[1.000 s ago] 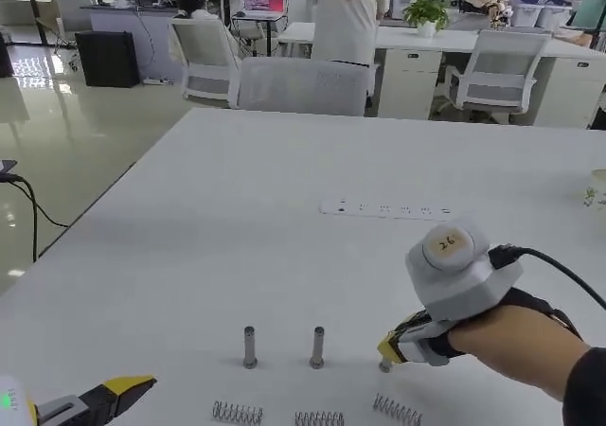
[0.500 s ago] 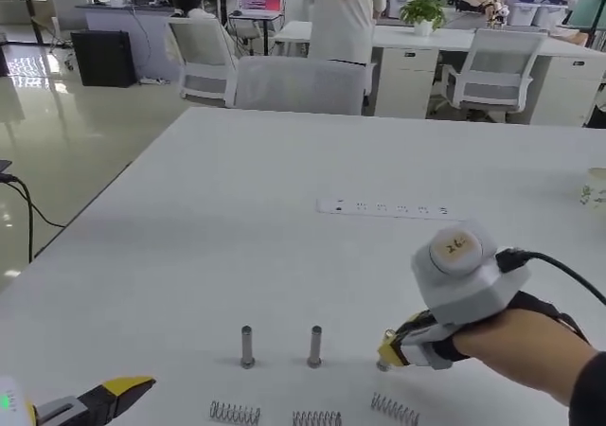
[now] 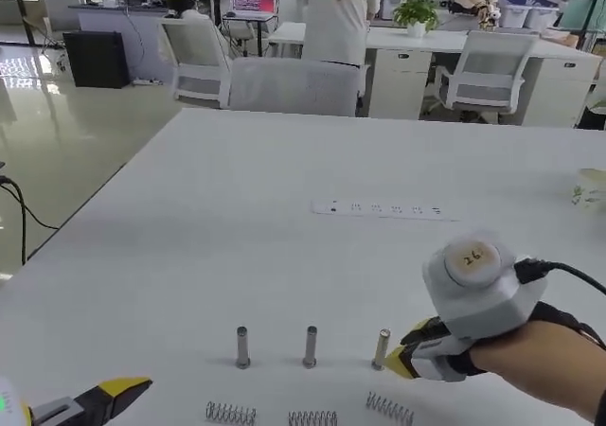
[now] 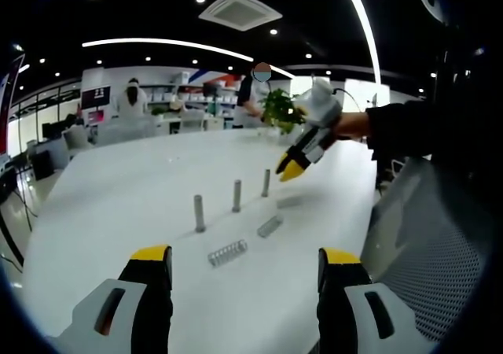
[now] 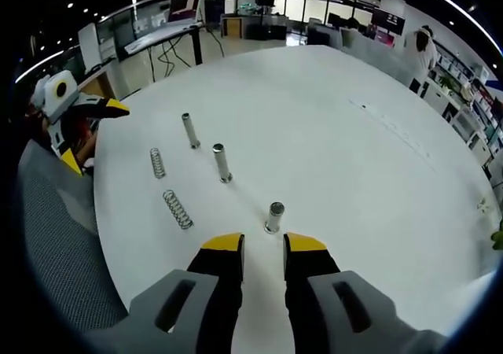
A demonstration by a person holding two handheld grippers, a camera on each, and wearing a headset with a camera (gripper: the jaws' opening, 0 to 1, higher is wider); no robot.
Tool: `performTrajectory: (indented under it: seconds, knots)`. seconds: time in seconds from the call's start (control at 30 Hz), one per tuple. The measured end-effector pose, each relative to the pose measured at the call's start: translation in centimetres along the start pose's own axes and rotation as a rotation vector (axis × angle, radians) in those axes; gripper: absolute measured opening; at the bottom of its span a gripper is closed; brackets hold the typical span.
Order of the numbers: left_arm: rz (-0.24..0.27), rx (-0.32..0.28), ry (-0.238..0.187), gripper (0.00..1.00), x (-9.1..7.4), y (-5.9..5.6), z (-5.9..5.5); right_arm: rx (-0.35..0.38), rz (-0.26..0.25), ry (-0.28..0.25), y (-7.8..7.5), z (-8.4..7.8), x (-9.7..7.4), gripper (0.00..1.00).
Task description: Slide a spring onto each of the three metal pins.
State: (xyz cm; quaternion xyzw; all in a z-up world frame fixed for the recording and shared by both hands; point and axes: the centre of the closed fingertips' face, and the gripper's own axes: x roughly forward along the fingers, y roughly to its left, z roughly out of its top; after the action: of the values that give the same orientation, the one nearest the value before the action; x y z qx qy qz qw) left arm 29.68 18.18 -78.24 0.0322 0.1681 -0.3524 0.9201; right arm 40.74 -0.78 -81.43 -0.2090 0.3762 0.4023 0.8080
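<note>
Currently pins (image 3: 311, 346) upright, springs (image 3: 312, 417) lying flat beside them; right gripper (image 5: 263, 246) jaws slightly apart, left gripper (image 4: 244, 261) wide apart.

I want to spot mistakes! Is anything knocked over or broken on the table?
No, nothing looks odd. All three pins stand upright in a row, and the three springs lie flat on the table beside them.

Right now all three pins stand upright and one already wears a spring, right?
Not quite: all three pins stand upright, but none wears a spring. The head view shows three springs lying on the table.
</note>
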Motion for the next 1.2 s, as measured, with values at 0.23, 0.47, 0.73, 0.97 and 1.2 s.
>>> performTrajectory:
  seconds: [0.23,0.47,0.73,0.97,1.2]
  knots:
    - [-0.008,0.003,-0.002,0.72,0.0,-0.2,0.2,-0.026,0.03,0.029,1.1,-1.3,-0.3,0.17]
    - [-0.012,0.006,-0.003,0.72,0.1,-0.3,0.3,-0.042,0.062,0.072,1.9,-3.0,0.1,0.16]
    - [-0.014,0.004,-0.003,0.71,0.1,-0.2,0.1,-0.078,0.088,0.116,2.7,-4.4,0.7,0.15]
    - [-0.013,0.002,0.001,0.71,0.2,-0.1,-0.1,-0.1,0.101,0.141,3.1,-4.8,1.1,0.14]
    - [-0.014,0.0,0.005,0.71,0.4,-0.2,-0.2,-0.124,0.107,0.166,3.2,-5.4,1.6,0.13]
